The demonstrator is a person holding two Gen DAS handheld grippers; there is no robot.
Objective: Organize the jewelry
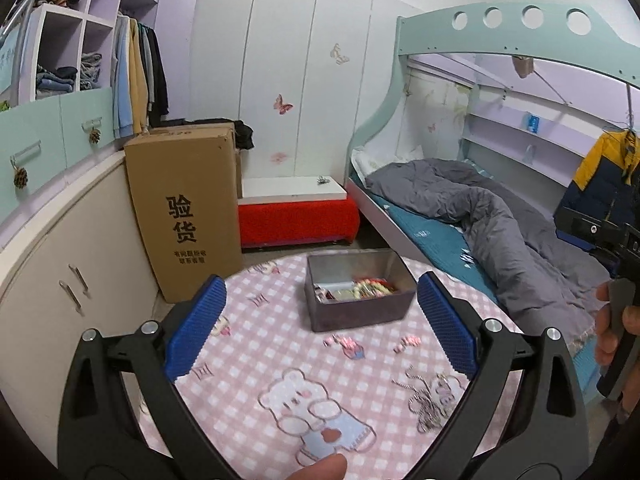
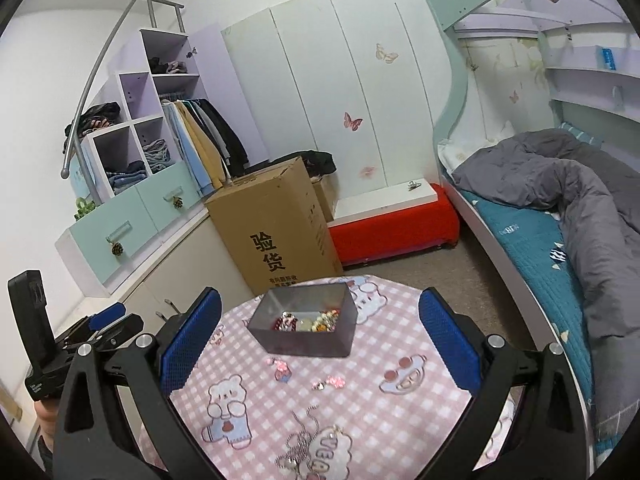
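Above the round table (image 1: 248,364) with its pink checked cloth, both tongs stand idle. The left gripper (image 1: 320,320) is spread wide with nothing between its blue pads; the right gripper (image 2: 320,336) likewise gapes fully and grips nothing. Beyond them, the grey metal box (image 1: 360,312) sits on the cloth and already contains beaded bracelets (image 1: 370,287) and other pieces. Outstanding items lie loose on the cloth: small pink earrings (image 1: 346,342) just before the box, and a tangle of silver chains (image 1: 426,402) nearer the tongs. Assessment: task partly complete; loose items still require boxing.
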